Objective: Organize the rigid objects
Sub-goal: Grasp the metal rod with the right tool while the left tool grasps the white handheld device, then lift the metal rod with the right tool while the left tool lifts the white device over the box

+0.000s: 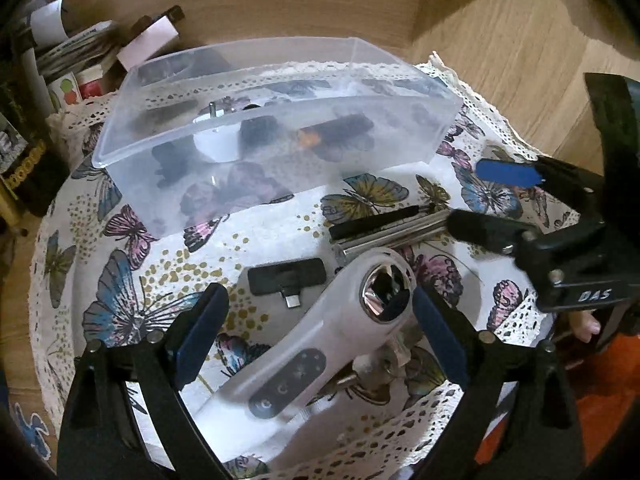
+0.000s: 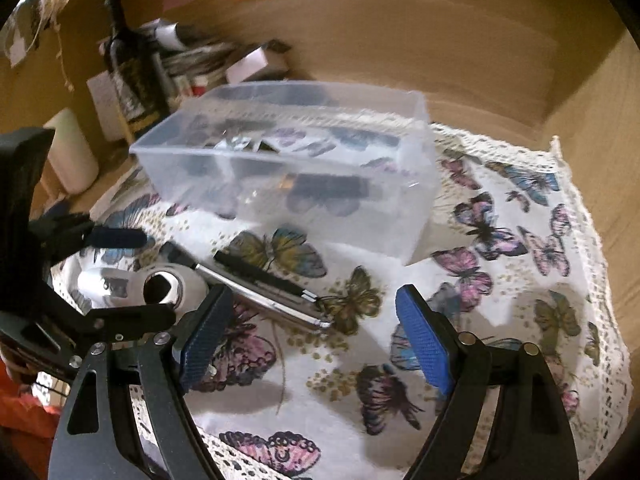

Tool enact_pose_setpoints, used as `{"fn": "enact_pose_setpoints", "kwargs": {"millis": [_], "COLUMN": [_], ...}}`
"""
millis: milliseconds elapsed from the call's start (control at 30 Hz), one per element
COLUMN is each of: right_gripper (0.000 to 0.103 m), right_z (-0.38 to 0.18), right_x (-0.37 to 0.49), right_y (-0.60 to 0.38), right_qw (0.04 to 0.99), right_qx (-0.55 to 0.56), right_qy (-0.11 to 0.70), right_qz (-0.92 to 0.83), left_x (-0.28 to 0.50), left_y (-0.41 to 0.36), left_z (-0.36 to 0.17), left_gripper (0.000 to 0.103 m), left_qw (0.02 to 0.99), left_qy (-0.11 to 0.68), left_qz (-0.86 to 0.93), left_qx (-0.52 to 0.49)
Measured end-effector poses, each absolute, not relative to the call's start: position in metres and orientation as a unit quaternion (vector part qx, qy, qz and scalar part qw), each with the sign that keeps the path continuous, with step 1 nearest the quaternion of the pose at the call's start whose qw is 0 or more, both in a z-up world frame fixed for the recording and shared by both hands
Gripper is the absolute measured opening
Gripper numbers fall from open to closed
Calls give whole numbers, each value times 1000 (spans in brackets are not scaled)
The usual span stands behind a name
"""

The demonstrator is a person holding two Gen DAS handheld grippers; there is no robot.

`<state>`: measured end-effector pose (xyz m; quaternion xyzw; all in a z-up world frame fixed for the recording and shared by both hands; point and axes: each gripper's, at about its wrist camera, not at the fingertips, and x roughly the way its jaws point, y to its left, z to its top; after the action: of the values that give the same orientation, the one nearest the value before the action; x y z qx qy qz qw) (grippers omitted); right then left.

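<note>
left hand-held gripper (image 1: 320, 316) open astride white handheld device (image 1: 320, 332), ready to grasp | right hand-held gripper (image 2: 312, 336) open, empty, near clear plastic bin (image 2: 288, 168) | bin holds sorted items

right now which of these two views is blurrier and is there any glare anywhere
Right wrist view is blurrier: the clear box and the bottles behind it smear, and the edges bow from the fisheye. Left wrist view is sharper in the middle, with glare on the white device's shiny ring and soft blur along its lower end.
</note>
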<state>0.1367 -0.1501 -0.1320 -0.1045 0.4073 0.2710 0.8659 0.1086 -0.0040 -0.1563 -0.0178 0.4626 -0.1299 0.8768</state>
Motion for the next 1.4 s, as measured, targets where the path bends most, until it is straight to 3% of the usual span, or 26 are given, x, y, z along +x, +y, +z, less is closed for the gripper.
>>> {"fn": "enact_pose_setpoints", "kwargs": {"millis": [167, 267, 333, 433, 633, 1000, 1100, 1233, 1400], "right_gripper": [66, 64, 61, 57, 31, 25, 34, 34, 24], "right_z": [-143, -152, -159, -163, -161, -154, -156, -161, -161], "right_x": [140, 144, 146, 146, 151, 137, 145, 153, 147], "right_y": [-137, -128, -121, -116, -122, -121, -117, -111, -113], "right_qw": [851, 840, 834, 832, 837, 829, 832, 836, 838], "right_qx": [-128, -144, -153, -165, -151, -138, -148, -160, -156], "right_qy": [420, 430, 438, 439, 447, 450, 450, 446, 434], "right_qz": [288, 297, 299, 297, 278, 302, 287, 278, 292], "left_x": [97, 93, 92, 96, 99, 102, 102, 103, 100], "left_y": [-10, -12, -14, -10, 14, 20, 12, 13, 21], "left_z": [-155, -156, -157, -159, -159, -167, -168, -167, -161], "left_gripper": [82, 75, 63, 54, 44, 44, 43, 39, 37], "left_qw": [879, 879, 881, 883, 886, 880, 882, 885, 891], "left_qy": [453, 450, 449, 451, 453, 468, 463, 457, 449], "left_qz": [-148, -154, -147, -129, -99, -85, -87, -82, -73], "left_qx": [5, 16, 28, 28, -9, 9, 28, 24, 6]}}
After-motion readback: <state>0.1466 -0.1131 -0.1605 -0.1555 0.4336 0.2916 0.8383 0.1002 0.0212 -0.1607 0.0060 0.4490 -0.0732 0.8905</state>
